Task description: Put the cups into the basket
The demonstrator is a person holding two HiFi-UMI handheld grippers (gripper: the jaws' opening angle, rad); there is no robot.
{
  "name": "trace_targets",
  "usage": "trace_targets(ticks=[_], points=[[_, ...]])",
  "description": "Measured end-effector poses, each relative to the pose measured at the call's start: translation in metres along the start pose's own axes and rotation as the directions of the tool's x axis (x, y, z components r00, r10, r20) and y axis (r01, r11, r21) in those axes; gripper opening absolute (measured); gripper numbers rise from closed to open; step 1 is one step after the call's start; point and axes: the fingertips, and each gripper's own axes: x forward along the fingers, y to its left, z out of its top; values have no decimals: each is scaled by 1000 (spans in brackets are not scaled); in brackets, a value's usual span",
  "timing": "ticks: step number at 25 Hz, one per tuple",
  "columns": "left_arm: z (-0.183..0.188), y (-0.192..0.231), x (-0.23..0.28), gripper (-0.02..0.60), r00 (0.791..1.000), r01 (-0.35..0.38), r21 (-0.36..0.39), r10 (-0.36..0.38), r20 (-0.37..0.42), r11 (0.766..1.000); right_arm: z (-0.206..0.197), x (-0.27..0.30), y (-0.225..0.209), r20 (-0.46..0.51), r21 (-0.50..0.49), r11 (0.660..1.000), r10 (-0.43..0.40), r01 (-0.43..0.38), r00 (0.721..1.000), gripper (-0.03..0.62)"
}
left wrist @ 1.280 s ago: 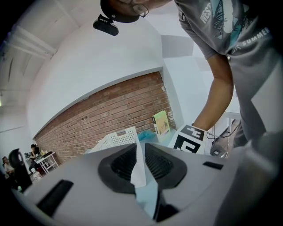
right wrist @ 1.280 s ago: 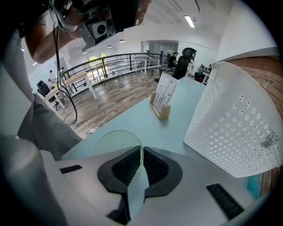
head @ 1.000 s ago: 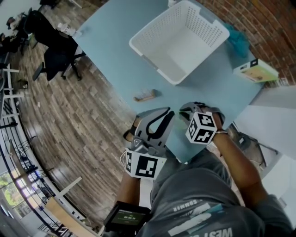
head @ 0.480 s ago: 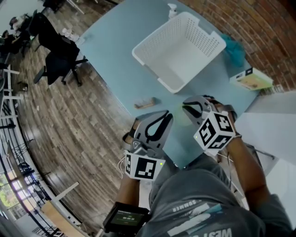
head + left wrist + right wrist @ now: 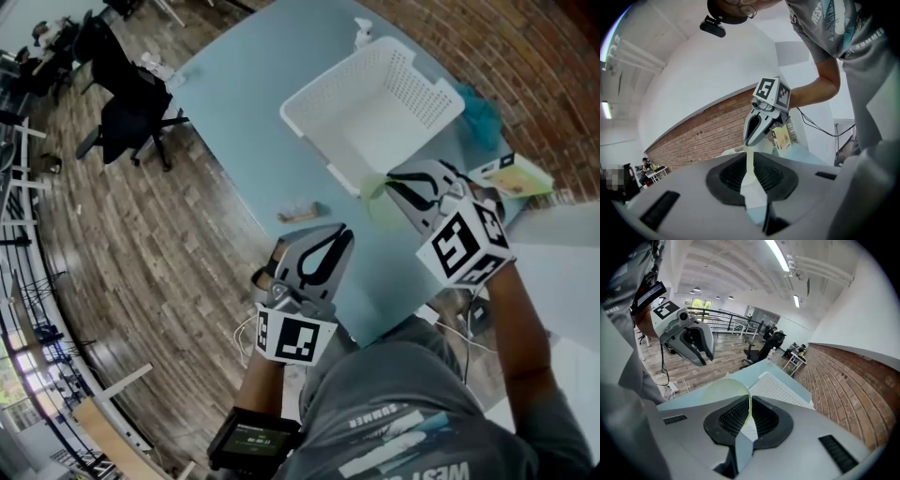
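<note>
Right gripper view: right gripper (image 5: 749, 399) fingers clamped on green cup (image 5: 723, 391) rim; left gripper (image 5: 343, 234) fingers together, empty.

Right gripper (image 5: 392, 180) reaches forward, jaws clamped; left gripper (image 5: 343, 232) nearer, jaws together.

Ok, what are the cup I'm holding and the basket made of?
Cup: looks like thin, translucent plastic, pale green and smooth. Light shows through its wall, and the rim is a fine edge.
Basket: most likely moulded white plastic with a matt finish. Its walls are perforated with even rows of small holes under a solid rim.
</note>
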Motion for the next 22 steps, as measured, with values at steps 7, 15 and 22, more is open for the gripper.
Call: trace_targets(ticks=[7,15,22], points=[[3,12,0,42,999,-41,16,41,-31,999,4,7,-48,11,-20,999,-28,28,1000,32],[-6,19,1,2,995,-87,-16,86,-48,996,-4,55,-85,-14,-54,999,8,-9,1000,32],[-18,24,-4,2,990,-115,-34,111,-90,993,-30,111,-102,-82,-50,996,72,-76,994,32]])
